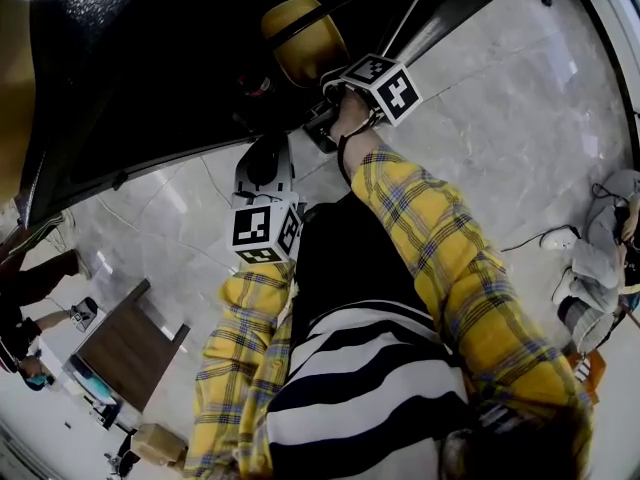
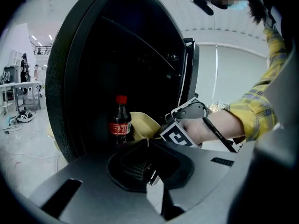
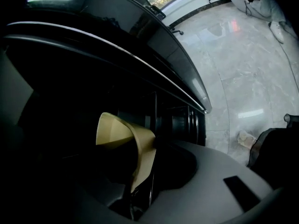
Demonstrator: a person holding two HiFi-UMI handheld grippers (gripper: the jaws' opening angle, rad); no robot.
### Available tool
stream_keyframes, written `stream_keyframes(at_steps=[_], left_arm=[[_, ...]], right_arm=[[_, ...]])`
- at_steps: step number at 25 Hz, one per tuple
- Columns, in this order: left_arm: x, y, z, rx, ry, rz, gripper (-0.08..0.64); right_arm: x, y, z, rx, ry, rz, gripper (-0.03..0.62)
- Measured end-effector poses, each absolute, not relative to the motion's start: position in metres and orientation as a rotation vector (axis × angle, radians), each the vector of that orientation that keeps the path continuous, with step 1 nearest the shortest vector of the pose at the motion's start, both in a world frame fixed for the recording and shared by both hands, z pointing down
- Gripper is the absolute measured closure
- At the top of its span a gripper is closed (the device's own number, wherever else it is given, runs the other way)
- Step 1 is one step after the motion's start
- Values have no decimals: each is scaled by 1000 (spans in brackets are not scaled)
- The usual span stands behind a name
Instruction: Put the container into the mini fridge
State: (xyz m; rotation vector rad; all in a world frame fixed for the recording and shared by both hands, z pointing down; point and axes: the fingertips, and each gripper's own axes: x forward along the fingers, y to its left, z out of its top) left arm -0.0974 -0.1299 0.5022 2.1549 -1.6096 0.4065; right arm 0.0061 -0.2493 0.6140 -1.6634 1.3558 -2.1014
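Count: 1 mini fridge point(image 1: 150, 68), 1 container point(image 1: 300, 33), 1 bottle point(image 2: 120, 122), 2 grippers, each with 1 marker cube. Far left in head view, 1 brown surface point(image 1: 125, 348) stands on the pale marble floor point(image 1: 520, 98), with part of a person at the frame edge. Left gripper point(image 2: 142, 169) is held low in front of the fridge, its fingers pressed together on nothing, well apart from the container. The fridge is black, door swung open, interior dark. Inside it: the cola bottle, red cap, upright; just to its right, the tan container, tilted, within the opening. Whether the 2 touch, or whether the container rests on the shelf, cannot be told. Container contents can't be made out; only its tan inner wall shows in right gripper view. Right gripper point(image 3: 140, 185) reaches into the fridge, fingers pinching the container's side wall at the rim. The hand point(image 2: 205, 127) and yellow plaid sleeve point(image 1: 450, 258) run back behind it. Far right, a person in grey sits on the floor by a cable. The room is large and bright, with glazing beyond the fridge.
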Motion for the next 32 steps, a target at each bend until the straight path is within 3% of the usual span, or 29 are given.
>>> stream_keyframes(at_steps=[1,4,9,12,19,24,28,32], left_arm=[[-97,-130,502,2157,-1607,401,543],[-96,-129,501,2168,-1596,394,543],[-97,-129,499,2181,-1572,375,543],[-96,-128,498,2186,-1556,356,542],[-87,-126,487,2244,-1496,347,542],[-93,-115,487,2241,-1486,369,541],[-96,-111,484,2244,-1485,366,541],[-96,-111,481,2246,-1487,355,543]], right_arm=[[6,-253,613,-1648,1390,-2076,496],[5,-256,612,-1603,1429,-2034,397],[17,-239,613,-1650,1491,-1995,390],[24,-224,611,-1666,1574,-1942,426],[13,-252,593,-1427,1624,-1883,424],[10,-256,600,-1513,1709,-1888,392],[6,-252,608,-1527,1717,-1906,330],[10,-243,612,-1561,1703,-1910,324]])
